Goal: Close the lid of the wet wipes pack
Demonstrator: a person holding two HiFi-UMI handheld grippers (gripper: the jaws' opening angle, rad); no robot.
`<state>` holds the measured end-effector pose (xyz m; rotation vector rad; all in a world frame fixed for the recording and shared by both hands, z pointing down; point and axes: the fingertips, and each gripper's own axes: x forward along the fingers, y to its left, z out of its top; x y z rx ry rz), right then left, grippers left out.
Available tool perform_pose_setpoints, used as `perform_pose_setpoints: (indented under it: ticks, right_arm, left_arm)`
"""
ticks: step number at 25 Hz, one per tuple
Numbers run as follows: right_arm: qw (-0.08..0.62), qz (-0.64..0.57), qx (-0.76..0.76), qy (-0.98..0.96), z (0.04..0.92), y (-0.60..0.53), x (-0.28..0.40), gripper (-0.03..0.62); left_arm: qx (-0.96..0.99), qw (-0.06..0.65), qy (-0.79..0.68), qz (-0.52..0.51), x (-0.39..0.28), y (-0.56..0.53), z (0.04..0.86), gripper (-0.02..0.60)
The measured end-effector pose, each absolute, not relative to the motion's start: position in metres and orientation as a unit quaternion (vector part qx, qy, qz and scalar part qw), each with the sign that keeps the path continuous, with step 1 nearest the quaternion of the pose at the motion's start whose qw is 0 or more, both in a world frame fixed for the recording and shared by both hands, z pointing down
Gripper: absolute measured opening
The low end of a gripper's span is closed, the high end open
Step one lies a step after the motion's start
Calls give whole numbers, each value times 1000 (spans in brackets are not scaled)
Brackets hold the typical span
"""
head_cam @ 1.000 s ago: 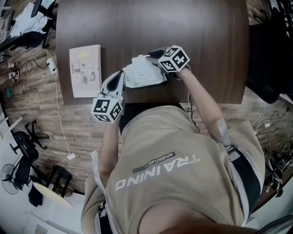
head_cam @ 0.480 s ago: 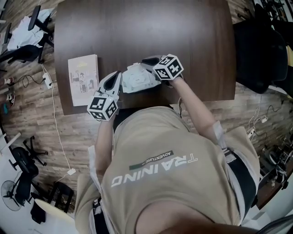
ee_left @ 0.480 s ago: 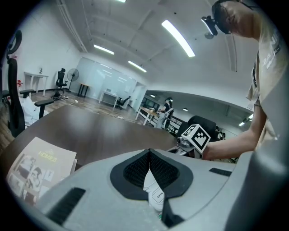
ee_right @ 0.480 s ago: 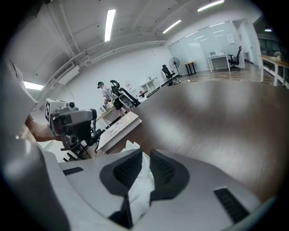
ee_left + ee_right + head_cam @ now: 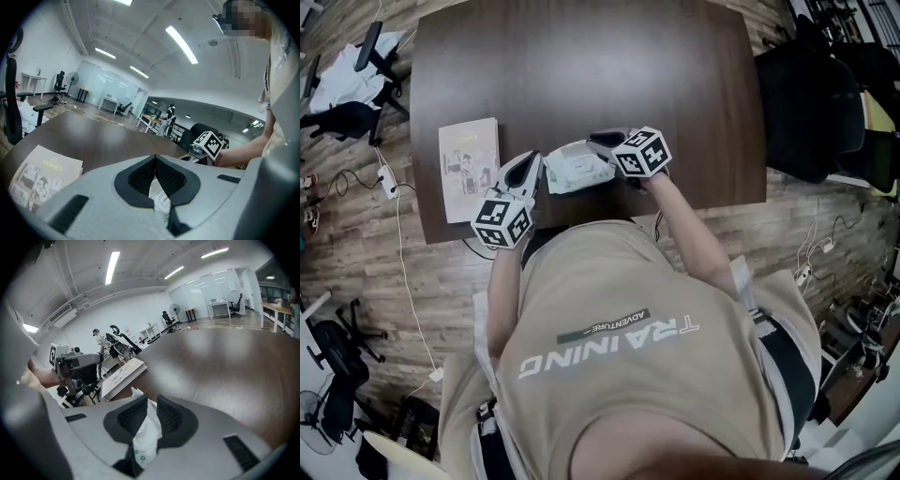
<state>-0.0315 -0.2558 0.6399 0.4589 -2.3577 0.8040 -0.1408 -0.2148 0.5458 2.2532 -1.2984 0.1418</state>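
Dark brown wooden desk (image 5: 581,66) with rounded corners, standing on a wood-plank floor. The white soft wet wipes pack (image 5: 577,166) lies close to the desk's near edge, directly in front of the person and held between the two tools. Left gripper (image 5: 155,159): the jaws are drawn nearly together at the tips, nipping a thin white printed edge of the pack at its left end. Right gripper (image 5: 151,402): the jaws are pinching a bunched fold of white film at the pack's right end. A raised panel shows on top of the pack in the head view; I cannot tell whether the lid is up or down, and no wipes are visible. A pale, thin printed booklet (image 5: 467,167) lies flat on the desk to the left of the pack, near the left edge and just beside the left gripper's body, apart from the pack. The whole far half of the desk and its right side are bare surface, giving open room beyond and to the right of the pack. A black office chair (image 5: 811,112) stands just off the desk's right edge.
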Motion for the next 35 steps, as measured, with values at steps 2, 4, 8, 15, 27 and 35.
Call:
perform_pose_setpoints:
  ticks: [2,4,8,15,27,35]
  right_arm:
    - [300,305,176,-886,637,-250,-30,55]
    - [302,306,181,-884,634,-244,-28,55]
    - [310,299,190,-882,630,-234,-26,55]
    - [327,275,205,-881,634,-219,-25,55]
    - [374,283,224,-854,671,-187,0,57]
    - [410,266,230,-841,685,-184,2,51]
  left_arm:
    - [836,268,-477,49,-143,-210,547,5]
    - [837,271,-474,44,-145,-204,547,5]
    - [838,277,-468,40,-150,-197,551,5]
    - [844,287,-451,36,-158,-200,564,5]
    - [859,282,-426,40,-149,-210,559,5]
    - [852,296,-431,43,-149,-197,568,5]
